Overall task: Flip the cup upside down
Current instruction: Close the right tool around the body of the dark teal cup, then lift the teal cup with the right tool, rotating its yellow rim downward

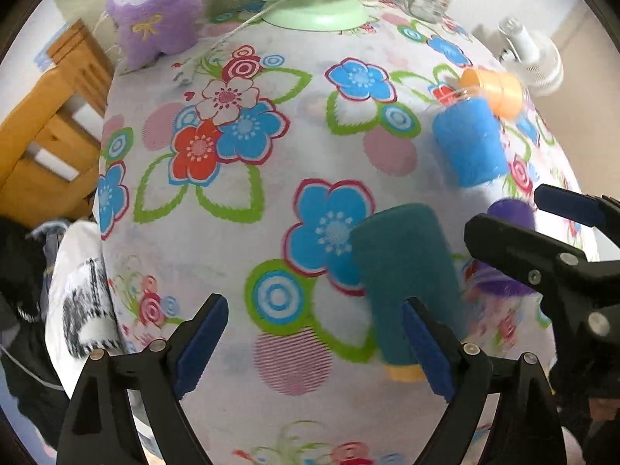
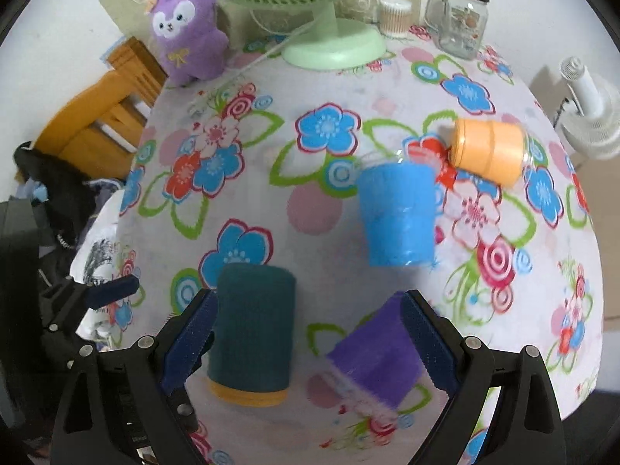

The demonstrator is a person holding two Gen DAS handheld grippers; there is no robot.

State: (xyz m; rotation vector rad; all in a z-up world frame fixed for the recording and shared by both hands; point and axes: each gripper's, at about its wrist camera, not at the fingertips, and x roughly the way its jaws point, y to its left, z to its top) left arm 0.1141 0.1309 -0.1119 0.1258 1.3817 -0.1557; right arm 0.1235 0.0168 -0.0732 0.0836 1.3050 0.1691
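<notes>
Writing shows nowhere; both hand-held grippers, left (image 1: 314, 343) and right (image 2: 308, 339), gape wide above cups.

Four cups counted on the floral tablecloth (image 2: 329, 209): one teal cup (image 2: 252, 329), one blue cup (image 2: 399, 213), one purple cup (image 2: 372, 352), one orange cup (image 2: 488, 151), one plush toy (image 2: 186, 27), one green fan (image 2: 329, 38), one glass jar (image 2: 461, 23), two grippers seen.

The teal cup (image 2: 252, 329), blue cup (image 2: 399, 213) and purple cup (image 2: 372, 360) looked fuzzy and matt; the orange cup (image 2: 488, 151) smooth plastic. The tablecloth (image 2: 310, 201) was printed cloth, the jar (image 2: 461, 19) glossy glass, the plush toy (image 2: 186, 27) soft pile, the chair (image 2: 104, 124) varnished wood
</notes>
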